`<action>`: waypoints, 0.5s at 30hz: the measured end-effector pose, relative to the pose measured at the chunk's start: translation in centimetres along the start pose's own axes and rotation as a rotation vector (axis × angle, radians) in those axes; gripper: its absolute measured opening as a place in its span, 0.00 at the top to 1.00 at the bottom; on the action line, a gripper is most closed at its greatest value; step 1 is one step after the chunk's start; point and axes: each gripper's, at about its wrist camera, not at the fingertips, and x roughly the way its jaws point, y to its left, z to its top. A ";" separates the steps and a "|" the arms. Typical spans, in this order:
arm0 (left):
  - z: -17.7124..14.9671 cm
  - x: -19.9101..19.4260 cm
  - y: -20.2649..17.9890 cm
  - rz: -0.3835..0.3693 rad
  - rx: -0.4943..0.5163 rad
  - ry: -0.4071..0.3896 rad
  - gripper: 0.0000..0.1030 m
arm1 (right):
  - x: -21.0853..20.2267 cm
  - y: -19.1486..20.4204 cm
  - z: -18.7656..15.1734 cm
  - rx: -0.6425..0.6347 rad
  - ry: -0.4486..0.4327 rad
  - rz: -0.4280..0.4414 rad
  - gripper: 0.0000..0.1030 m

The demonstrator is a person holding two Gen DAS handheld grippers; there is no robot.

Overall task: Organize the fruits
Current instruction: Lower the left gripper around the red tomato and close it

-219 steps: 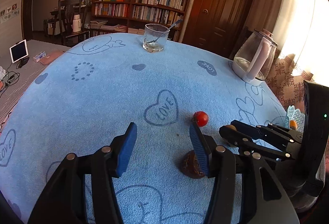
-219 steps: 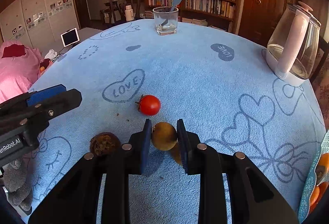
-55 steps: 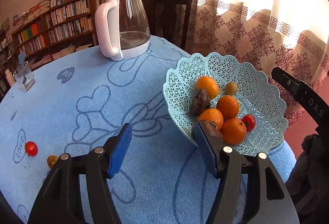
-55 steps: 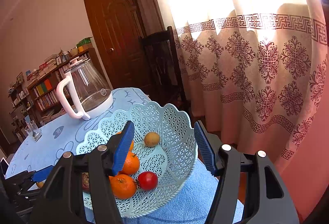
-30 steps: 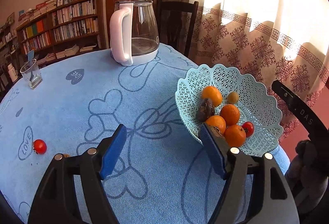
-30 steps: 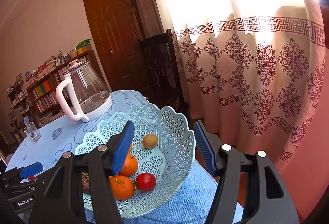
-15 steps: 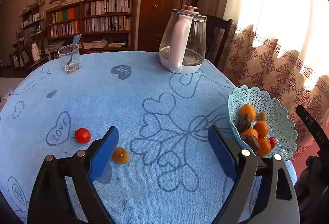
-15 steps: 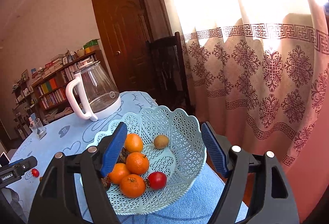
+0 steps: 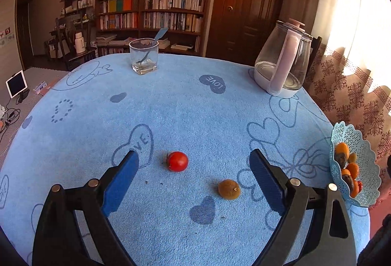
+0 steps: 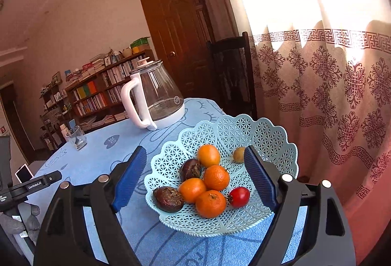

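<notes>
A red tomato (image 9: pixel 177 161) and a small yellow-brown fruit (image 9: pixel 229 189) lie on the blue tablecloth. My left gripper (image 9: pixel 194 156) hovers just short of them, jaws opening wide, gripping nothing; the tomato shows in the gap, untouched. The pale blue lattice basket (image 9: pixel 342 126) stands at the table's right edge. In the right wrist view the basket (image 10: pixel 244 126) holds several oranges (image 10: pixel 216 177), two dark brown fruits (image 10: pixel 168 195), a tomato (image 10: pixel 239 196) and a small yellow-brown fruit (image 10: pixel 238 154). My right gripper (image 10: pixel 195 151) hangs over the basket's near side, jaws opening, empty.
A glass kettle (image 9: pixel 281 65) with a white handle stands at the back right. A glass with a spoon (image 9: pixel 144 56) is at the back. A dark chair (image 10: pixel 229 75), a patterned curtain (image 10: pixel 330 95) and a bookshelf (image 9: pixel 151 12) surround the table.
The left gripper swung away from the basket, leftward to the tomato and small fruit. Both grippers' jaws spread wider. The right gripper drew back slightly from the basket.
</notes>
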 end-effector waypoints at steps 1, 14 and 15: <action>0.1 0.1 0.3 0.007 -0.007 0.002 0.12 | 0.0 0.3 -0.1 -0.008 0.003 0.007 0.19; -0.4 3.3 1.2 0.063 0.007 0.069 0.12 | -0.1 3.1 -1.2 -0.088 0.027 0.062 0.19; -0.4 3.6 1.1 0.069 0.017 0.074 0.16 | -0.1 3.2 -1.3 -0.093 0.028 0.065 0.19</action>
